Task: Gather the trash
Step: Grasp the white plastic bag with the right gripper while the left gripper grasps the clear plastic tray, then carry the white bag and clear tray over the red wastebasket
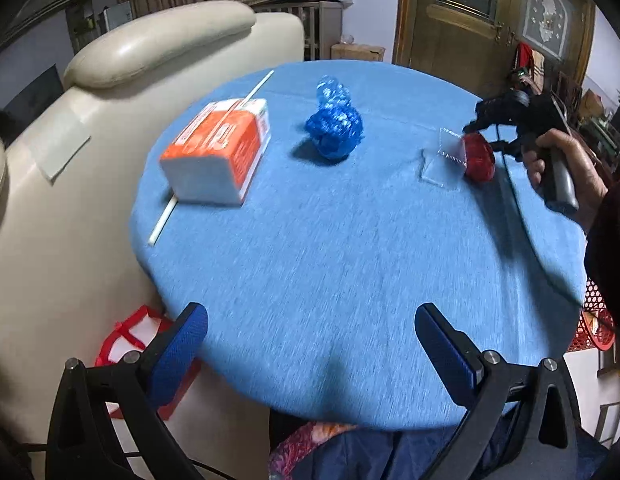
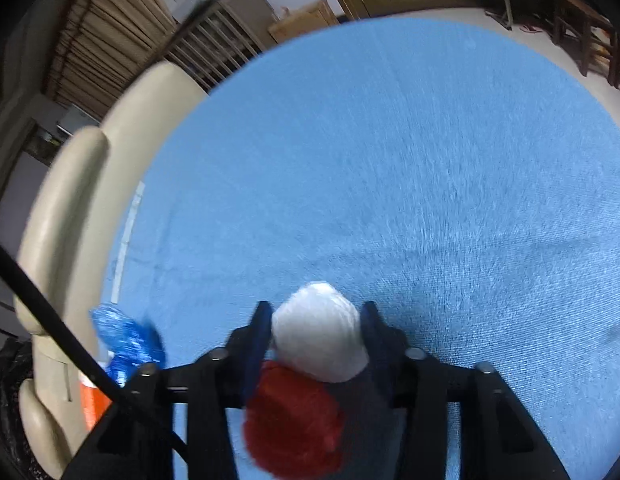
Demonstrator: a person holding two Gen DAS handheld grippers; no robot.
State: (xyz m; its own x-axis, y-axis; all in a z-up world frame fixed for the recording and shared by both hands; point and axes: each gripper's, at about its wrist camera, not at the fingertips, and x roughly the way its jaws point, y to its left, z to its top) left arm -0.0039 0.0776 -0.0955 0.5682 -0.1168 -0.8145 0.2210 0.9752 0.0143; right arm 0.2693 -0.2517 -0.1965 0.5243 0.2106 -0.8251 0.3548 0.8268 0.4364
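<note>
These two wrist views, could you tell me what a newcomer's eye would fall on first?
The round blue tablecloth fills both views. On it, an orange and white carton lies at the left, with a crumpled blue wrapper mid-table. At the right edge, the right gripper is closed on a white and red wad.

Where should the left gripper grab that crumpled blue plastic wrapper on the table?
Probably the blue wrapper at its wide lower bulge, coming down from above with the open left gripper. The bulge sits on the table; the thin upper tail looks flimsy.
</note>
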